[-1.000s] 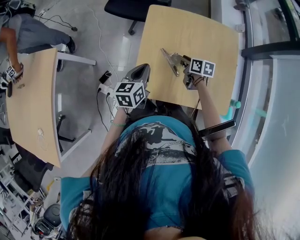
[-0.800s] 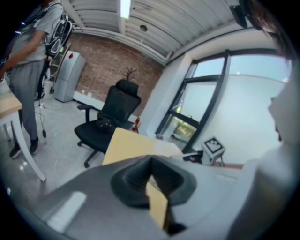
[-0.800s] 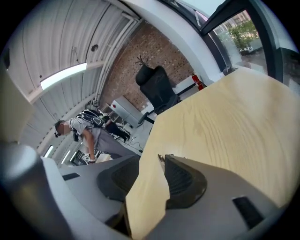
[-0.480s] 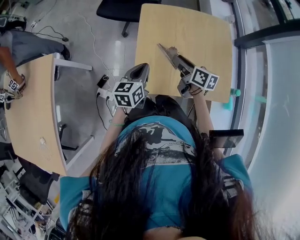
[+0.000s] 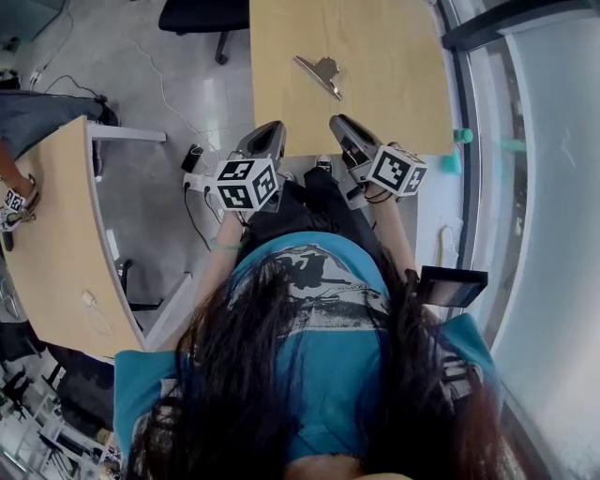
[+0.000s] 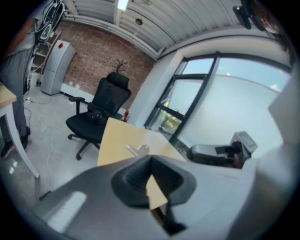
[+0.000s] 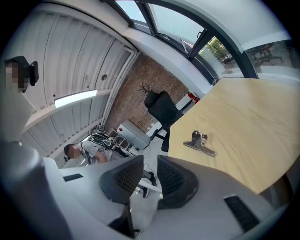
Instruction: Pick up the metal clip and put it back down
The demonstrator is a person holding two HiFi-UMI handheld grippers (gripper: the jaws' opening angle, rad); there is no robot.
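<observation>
The metal clip [image 5: 319,70] lies flat on the light wooden table [image 5: 384,47], free of both grippers. It also shows in the left gripper view [image 6: 138,149] and the right gripper view [image 7: 199,143]. My right gripper [image 5: 340,123] hangs at the table's near edge, well short of the clip; its jaws [image 7: 150,165] stand apart with nothing between them and are closing. My left gripper [image 5: 272,131] sits beside it, off the table's near left corner, and its pads [image 6: 151,161] meet at the tip, holding nothing.
A black office chair [image 5: 192,14] stands beyond the table's far left corner. A second wooden table [image 5: 47,234] is at the left, with a person's arm [image 5: 11,183] at it. Cables and a power strip [image 5: 195,178] lie on the floor. Glass wall runs along the right [image 5: 525,141].
The right gripper let go of the clip, which now rests on the table, and drew back to the near edge with its jaws narrower. The left gripper stayed put.
</observation>
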